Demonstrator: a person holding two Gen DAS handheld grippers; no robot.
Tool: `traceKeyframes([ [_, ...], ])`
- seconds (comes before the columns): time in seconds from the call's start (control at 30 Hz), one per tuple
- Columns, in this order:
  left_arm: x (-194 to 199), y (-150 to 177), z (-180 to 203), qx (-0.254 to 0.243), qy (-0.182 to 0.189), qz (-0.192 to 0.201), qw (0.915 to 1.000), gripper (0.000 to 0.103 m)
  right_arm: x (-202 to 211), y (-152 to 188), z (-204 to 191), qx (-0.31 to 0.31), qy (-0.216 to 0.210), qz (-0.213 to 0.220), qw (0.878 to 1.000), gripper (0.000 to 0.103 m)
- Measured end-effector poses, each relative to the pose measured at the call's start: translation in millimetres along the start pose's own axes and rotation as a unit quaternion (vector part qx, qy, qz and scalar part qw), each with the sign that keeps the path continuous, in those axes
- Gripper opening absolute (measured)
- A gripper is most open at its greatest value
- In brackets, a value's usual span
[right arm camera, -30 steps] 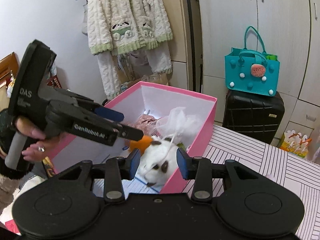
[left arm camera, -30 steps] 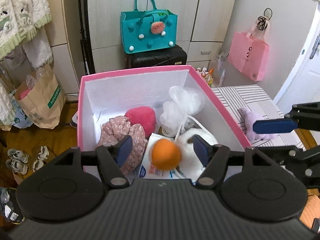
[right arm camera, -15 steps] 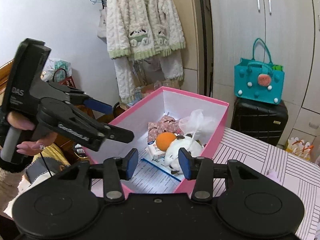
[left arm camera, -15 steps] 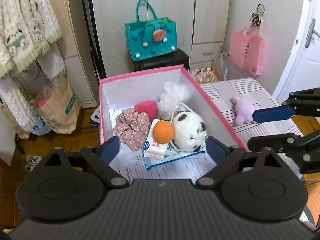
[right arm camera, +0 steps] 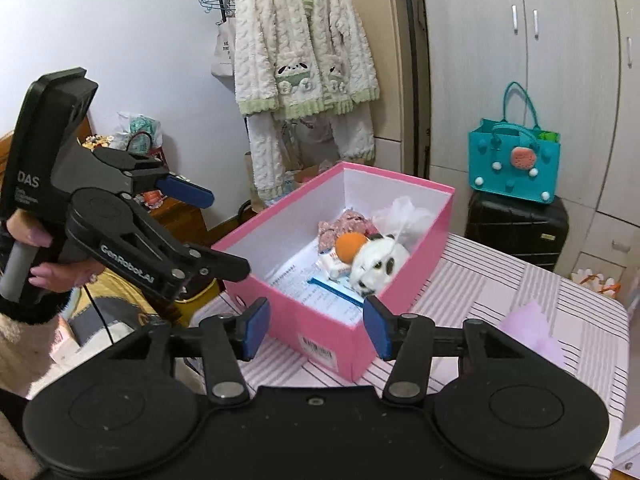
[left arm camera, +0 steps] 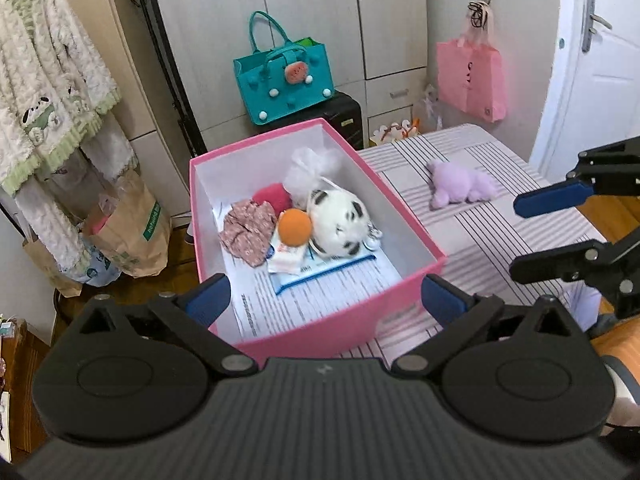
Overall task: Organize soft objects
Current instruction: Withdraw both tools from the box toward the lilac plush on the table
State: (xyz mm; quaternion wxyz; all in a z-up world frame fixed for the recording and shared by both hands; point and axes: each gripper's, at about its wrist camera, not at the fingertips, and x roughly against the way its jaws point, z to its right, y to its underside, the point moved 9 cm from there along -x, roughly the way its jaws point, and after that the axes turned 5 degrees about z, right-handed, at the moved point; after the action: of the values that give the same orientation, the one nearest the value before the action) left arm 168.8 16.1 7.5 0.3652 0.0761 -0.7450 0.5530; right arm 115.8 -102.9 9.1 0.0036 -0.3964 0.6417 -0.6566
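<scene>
Fingers on both the left gripper [left arm camera: 325,298] and right gripper [right arm camera: 316,327] are spread wide, holding nothing. Pink box [left arm camera: 408,220] sits on the striped tablecloth [left arm camera: 500,232], purple plush [left arm camera: 460,189] just right of it. Teal bag [left arm camera: 284,76] sits far back by the wardrobe [left arm camera: 312,12].

Left claw [left arm camera: 325,303] gapes empty over the pink box [left arm camera: 404,204]; purple plush [left arm camera: 460,189] lies beside it.
</scene>
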Motion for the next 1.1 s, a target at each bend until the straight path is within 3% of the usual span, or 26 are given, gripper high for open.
traceKeyframes([
  [0.27, 11, 16, 33, -0.029, 0.019, -0.005, 0.9994, 0.103, 27, 28, 4, 0.012, 0.015, -0.009, 1.000, 0.070],
  [0.47, 16, 21, 67, -0.049, 0.069, 0.004, 0.9964, 0.103, 41, 48, 13, 0.011, 0.024, -0.008, 1.000, 0.087],
  [0.8, 4, 22, 118, -0.066, 0.107, 0.009, 0.9920, 0.101, 57, 81, 55, -0.020, 0.056, 0.010, 0.998, 0.091],
  [1.1, -25, 5, 148, -0.066, 0.099, 0.047, 0.9918, 0.103, 65, 93, 109, -0.033, 0.104, 0.088, 0.990, 0.094],
])
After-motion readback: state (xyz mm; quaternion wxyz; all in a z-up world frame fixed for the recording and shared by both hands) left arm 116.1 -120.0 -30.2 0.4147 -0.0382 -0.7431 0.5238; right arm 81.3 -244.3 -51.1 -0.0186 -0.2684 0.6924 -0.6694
